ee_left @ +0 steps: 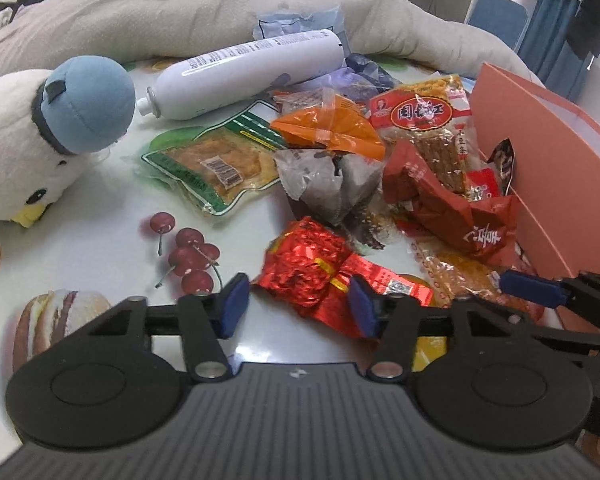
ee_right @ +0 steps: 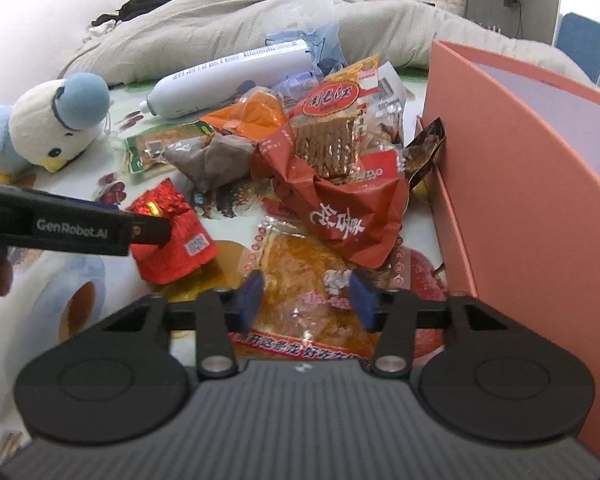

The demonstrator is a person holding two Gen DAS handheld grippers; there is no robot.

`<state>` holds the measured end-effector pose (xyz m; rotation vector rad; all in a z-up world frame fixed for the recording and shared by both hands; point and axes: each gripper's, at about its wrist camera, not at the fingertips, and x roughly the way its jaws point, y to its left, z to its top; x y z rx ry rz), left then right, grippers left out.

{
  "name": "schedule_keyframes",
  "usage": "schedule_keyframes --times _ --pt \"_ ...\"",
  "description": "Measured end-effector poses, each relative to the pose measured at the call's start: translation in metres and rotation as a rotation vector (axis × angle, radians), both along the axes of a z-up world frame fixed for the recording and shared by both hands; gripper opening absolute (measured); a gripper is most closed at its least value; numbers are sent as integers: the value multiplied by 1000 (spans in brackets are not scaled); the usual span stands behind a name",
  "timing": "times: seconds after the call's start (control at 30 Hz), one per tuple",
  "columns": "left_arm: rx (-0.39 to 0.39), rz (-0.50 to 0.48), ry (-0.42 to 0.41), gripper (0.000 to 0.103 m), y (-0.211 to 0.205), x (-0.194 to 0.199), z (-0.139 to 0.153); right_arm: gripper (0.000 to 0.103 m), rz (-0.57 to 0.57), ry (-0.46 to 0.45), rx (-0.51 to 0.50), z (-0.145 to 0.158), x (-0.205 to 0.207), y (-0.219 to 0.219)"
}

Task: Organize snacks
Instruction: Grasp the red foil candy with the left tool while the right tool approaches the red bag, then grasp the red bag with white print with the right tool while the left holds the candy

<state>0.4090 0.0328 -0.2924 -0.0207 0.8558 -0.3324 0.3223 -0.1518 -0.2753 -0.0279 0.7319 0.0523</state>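
"GenRobot.AI" stands in pale letters on the black arm of the left gripper (ee_right: pixel 156 232), seen from the right wrist view. The clear packet of brown strips with a red label (ee_left: pixel 424 114) carries three large white Chinese characters, the first reading 周 and the last 江. The crumpled dark-red paper bag (ee_right: pixel 340 216) bears white brush characters, upside down and unreadable. Fine print on the white cylindrical bottle (ee_left: pixel 252 68) is too small to read.

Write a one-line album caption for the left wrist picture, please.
Left gripper straddles a shiny red foil packet beside a heap of snack packets, a plush penguin and a pink box.
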Motion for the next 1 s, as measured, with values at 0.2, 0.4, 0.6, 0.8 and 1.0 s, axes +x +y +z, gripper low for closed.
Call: schedule_keyframes --times 0.2,0.4,0.6,0.8,1.0 --pt "-2 11 15 40 -2 -9 3 18 38 -1 -6 6 -6 3" --pt "-6 45 31 38 4 -30 4 17 65 17 0 8 -23 5" --pt "-18 102 55 37 18 -72 7 17 113 46 -12 14 -58 10" --pt "-31 167 62 37 32 -121 8 17 160 77 -14 19 -102 15" --pt "-42 177 75 37 32 -161 11 17 196 100 -11 23 -139 17"
